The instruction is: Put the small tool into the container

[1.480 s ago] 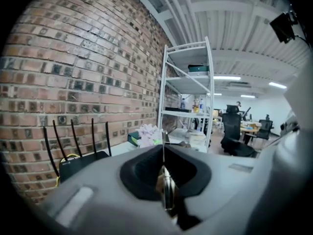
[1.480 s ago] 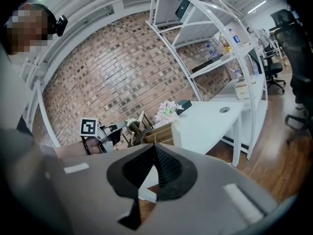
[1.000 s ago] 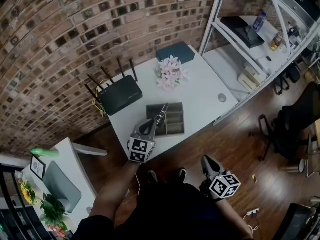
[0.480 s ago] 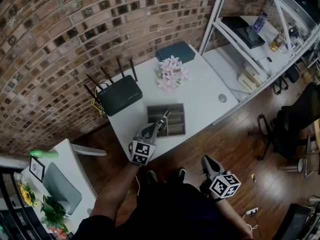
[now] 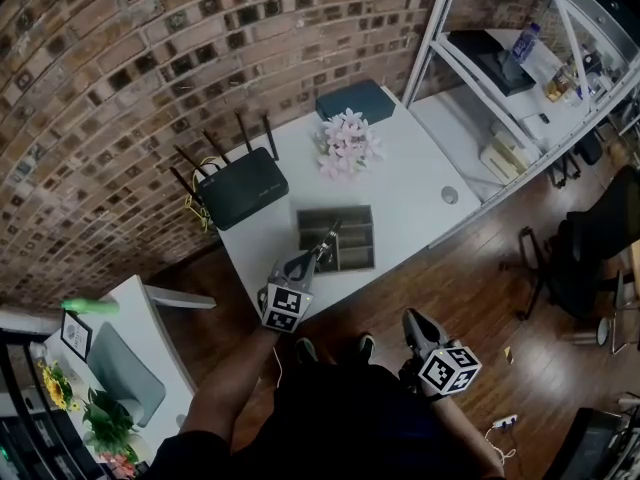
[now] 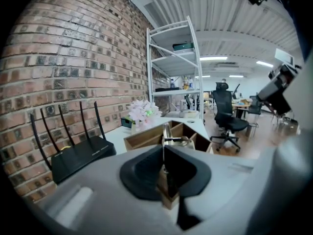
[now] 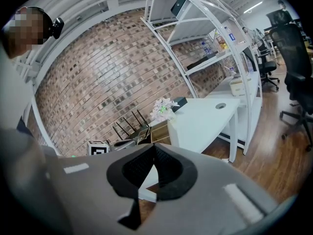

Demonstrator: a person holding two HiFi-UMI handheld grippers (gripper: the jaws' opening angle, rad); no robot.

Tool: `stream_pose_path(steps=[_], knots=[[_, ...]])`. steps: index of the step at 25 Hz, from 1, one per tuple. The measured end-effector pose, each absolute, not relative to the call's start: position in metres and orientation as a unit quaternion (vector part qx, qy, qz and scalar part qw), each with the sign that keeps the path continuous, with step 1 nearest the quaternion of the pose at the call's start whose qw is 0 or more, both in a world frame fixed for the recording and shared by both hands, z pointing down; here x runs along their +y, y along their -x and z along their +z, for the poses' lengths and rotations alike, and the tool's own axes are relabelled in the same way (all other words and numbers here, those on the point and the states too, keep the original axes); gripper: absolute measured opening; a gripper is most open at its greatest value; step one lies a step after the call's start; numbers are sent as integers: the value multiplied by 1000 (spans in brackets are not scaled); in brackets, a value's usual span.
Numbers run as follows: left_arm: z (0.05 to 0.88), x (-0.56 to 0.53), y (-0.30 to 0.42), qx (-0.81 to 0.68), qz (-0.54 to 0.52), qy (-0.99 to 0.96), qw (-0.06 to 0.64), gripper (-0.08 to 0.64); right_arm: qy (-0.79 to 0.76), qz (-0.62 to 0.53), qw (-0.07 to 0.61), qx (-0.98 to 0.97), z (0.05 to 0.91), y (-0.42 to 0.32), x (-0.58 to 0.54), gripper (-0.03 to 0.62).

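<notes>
At the left of the white table (image 5: 415,203) a black router (image 5: 243,183) is seen, well apart from the work. Just right of it, at the table's near edge, the left gripper (image 5: 318,251) is held with its jaws drawn nearly together and clamped on the small tool (image 5: 327,236), a slender metal piece. The tool is carried clear of the table, not yet laid down. Its long axis is seen to run forward out of the jaws, slanting away from the person and a little to the right, so that its free end is placed above the near left part of the container (image 5: 337,211). In the left gripper view the same line is confirmed: the tool rises straight ahead of the pads, and the wooden dividers of the container are spread directly beyond and below it. Which compartment lies under the tip cannot be told. The coming move is judged to turn on this one relation: the container lies ahead of and beneath the gripper, along the tool's own axis, so a short lowering before release would be called for. Farther right and nearer the body, the right gripper (image 5: 411,319) is held low over the floor, its jaws pressed together on nothing; the left is plainly the nearer.
</notes>
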State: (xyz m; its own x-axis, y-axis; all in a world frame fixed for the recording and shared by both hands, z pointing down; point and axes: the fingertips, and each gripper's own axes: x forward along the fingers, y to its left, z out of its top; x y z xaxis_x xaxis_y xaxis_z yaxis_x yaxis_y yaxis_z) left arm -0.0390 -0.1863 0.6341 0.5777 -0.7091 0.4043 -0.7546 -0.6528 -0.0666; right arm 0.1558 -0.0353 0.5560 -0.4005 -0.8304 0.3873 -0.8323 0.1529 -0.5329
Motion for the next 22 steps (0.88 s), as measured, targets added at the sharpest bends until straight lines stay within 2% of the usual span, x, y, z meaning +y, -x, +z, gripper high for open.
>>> stream_pose_path(steps=[10,19,22], knots=[[650,-181,46,-418,237,-875,58,20,-542,358,-2,-761,558,-156,-37,10],[651,-175,39,-417,241,-874,68,77,-533,360,-6,-766,559,-165,-37,10],[654,-170,34,-409,247,-875,73,118,-531,361,-9,-767,559,-168,-36,10]])
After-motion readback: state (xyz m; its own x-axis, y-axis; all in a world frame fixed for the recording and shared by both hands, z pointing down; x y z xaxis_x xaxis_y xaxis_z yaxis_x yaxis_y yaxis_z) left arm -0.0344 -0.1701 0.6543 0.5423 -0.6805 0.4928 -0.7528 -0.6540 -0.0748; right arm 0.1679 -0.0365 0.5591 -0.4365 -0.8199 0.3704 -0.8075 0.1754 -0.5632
